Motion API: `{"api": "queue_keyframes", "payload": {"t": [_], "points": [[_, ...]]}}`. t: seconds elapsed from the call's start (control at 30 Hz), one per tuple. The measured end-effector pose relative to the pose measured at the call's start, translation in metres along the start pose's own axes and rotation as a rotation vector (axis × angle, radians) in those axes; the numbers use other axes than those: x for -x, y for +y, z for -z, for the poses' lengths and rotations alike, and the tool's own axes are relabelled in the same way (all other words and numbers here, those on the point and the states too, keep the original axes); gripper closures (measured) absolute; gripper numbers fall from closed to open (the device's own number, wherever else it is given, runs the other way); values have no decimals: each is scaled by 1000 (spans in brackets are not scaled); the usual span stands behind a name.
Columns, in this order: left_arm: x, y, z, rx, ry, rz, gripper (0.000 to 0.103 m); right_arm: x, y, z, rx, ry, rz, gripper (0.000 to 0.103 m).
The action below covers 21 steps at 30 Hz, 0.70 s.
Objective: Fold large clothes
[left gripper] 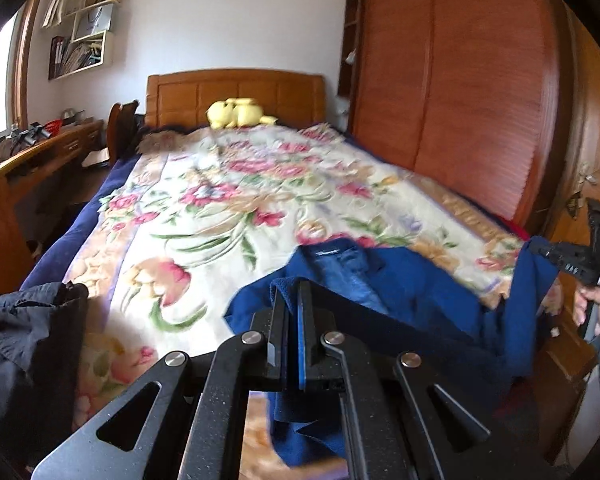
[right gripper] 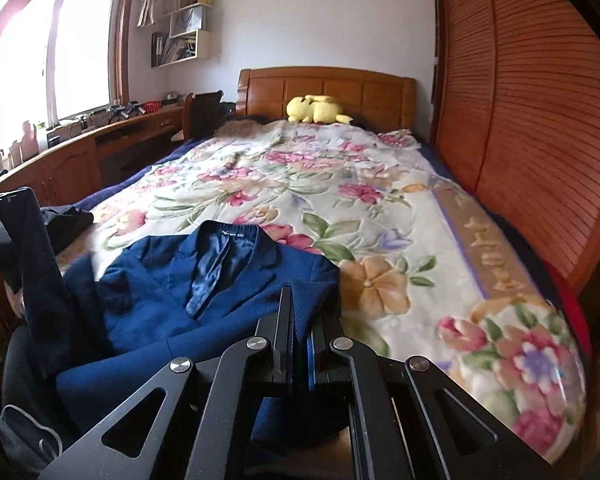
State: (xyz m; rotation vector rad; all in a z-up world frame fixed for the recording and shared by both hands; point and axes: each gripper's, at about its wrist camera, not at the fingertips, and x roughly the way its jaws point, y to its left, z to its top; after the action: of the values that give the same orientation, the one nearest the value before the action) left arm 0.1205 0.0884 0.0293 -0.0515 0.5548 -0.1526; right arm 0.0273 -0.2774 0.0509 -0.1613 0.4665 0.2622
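The blue jacket (right gripper: 204,300) is lying face up on the flowery blanket (right gripper: 340,208) at the foot of the bed, with its collar pointing to 12 o'clock at the headboard and its bottom edge hanging toward the person. The left tool (left gripper: 290,304) is squeezing tight on the jacket's left side, and the right tool (right gripper: 302,312) is squeezing tight on its right side, so each tool is as near as the other. The jacket is stretching from 9 o'clock to 3 o'clock between them.
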Motion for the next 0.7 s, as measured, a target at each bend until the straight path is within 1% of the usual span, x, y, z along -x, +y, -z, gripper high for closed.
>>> {"api": "queue_keyframes", "payload": {"t": [0.13,0.27,0.4,0.47,0.5,0.57,0.63,0.7], "points": [[-39,12,-21,-4,11,-72,100,-54,-9,-33,4,-5,24,99],[-80,24,-49,-7,21,-144,100,-118,-30,-61,-24,1,80,99],[-119,35,-81,-25,69,-199,100,-170,-33,-95,-32,12,153,99],[-138,39,-98,-28,80,-235,100,-189,-31,-114,-36,21,186,99],[-147,38,-102,-41,92,-247,100,-196,-26,-117,-36,24,196,99],[-160,39,-104,-44,115,-243,100,-210,-16,-122,-38,50,205,99],[-174,37,-101,-40,163,-208,100,-225,-9,-119,-45,93,194,99],[-182,33,-93,-38,195,-193,100,-234,0,-113,-20,125,205,99]]}}
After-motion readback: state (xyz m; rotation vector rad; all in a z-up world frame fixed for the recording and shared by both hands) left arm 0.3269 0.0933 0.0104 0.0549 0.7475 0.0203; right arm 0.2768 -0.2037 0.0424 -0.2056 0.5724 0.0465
